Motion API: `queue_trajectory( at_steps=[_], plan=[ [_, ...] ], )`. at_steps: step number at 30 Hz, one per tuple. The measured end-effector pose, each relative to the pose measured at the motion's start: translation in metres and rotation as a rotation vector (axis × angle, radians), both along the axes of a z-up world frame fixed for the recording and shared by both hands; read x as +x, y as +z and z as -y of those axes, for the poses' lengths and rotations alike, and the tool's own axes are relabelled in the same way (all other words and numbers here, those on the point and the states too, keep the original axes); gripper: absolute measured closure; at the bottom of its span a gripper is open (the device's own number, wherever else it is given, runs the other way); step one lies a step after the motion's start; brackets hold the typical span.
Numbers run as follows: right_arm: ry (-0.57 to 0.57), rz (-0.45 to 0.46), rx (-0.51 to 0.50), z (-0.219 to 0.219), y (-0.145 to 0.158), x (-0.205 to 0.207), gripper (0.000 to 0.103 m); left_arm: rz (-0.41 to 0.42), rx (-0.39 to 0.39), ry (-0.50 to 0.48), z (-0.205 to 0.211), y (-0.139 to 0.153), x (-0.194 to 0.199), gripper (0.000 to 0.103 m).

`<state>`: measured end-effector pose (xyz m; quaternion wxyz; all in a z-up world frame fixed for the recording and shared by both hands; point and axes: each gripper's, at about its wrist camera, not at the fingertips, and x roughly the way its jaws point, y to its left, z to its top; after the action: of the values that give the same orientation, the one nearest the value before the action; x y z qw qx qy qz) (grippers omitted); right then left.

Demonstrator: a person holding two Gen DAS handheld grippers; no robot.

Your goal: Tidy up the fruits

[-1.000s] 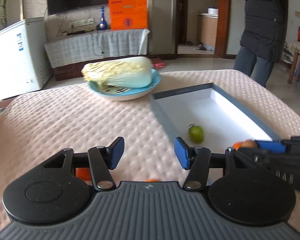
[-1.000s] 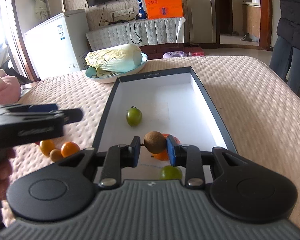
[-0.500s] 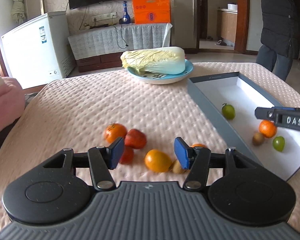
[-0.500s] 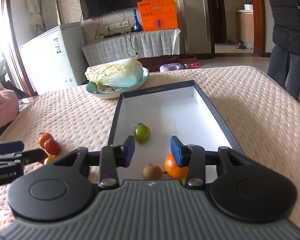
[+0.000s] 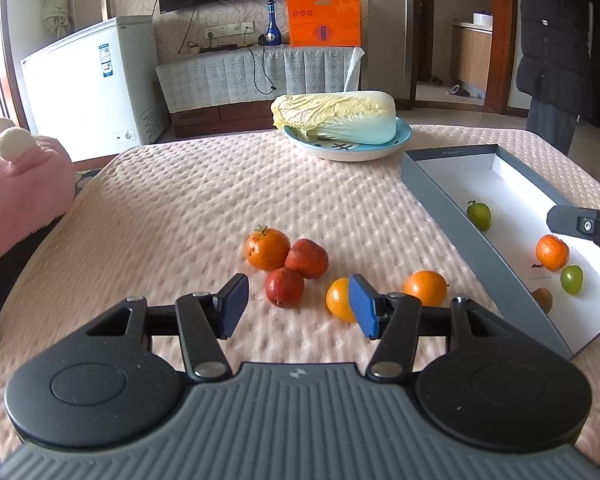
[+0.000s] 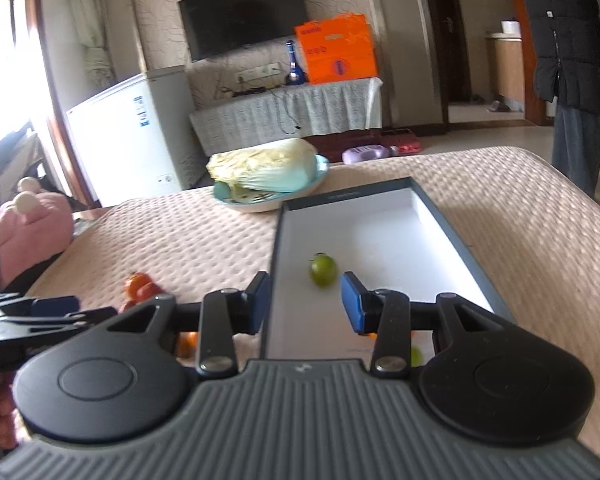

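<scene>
Several loose fruits lie on the pink cloth ahead of my left gripper [image 5: 296, 300], which is open and holds nothing. They are a stemmed orange [image 5: 267, 249], two red fruits [image 5: 307, 258] [image 5: 285, 287], a yellow-orange fruit [image 5: 337, 299] by the right fingertip, and another orange [image 5: 425, 288]. The grey box [image 5: 480, 240] at right holds a green fruit [image 5: 479, 216], an orange [image 5: 552, 252], a second green fruit [image 5: 571, 279] and a brown kiwi [image 5: 542, 299]. My right gripper [image 6: 304, 304] hangs open and bare over the box's near end [image 6: 274, 264], with the green fruit [image 6: 323, 270] beyond it.
A napa cabbage [image 5: 334, 122] lies on a blue plate [image 5: 400, 140] at the far side of the table. A pink plush toy [image 5: 16, 192] sits at the left edge. A person in a dark coat [image 5: 556, 40] stands beyond the far right corner.
My right gripper opened, left the brown kiwi in the box and drew back. My left gripper swung left, away from the box, and now faces the loose fruits.
</scene>
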<state>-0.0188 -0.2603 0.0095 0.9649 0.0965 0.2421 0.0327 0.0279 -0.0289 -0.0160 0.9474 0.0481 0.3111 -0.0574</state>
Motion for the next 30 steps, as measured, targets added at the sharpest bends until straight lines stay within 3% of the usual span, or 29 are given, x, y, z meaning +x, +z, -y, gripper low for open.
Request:
queue_trajectory(
  at_steps=[16,30],
  plan=[
    [0.199,-0.008,-0.069,-0.049,0.000,-0.032,0.061,0.001,-0.017,0.021,-0.007,0.000,-0.007,0.041],
    [0.271,-0.040,-0.082,-0.062,-0.008,-0.032,0.061,0.006,-0.018,0.016,-0.010,-0.001,-0.007,0.041]
  ],
)
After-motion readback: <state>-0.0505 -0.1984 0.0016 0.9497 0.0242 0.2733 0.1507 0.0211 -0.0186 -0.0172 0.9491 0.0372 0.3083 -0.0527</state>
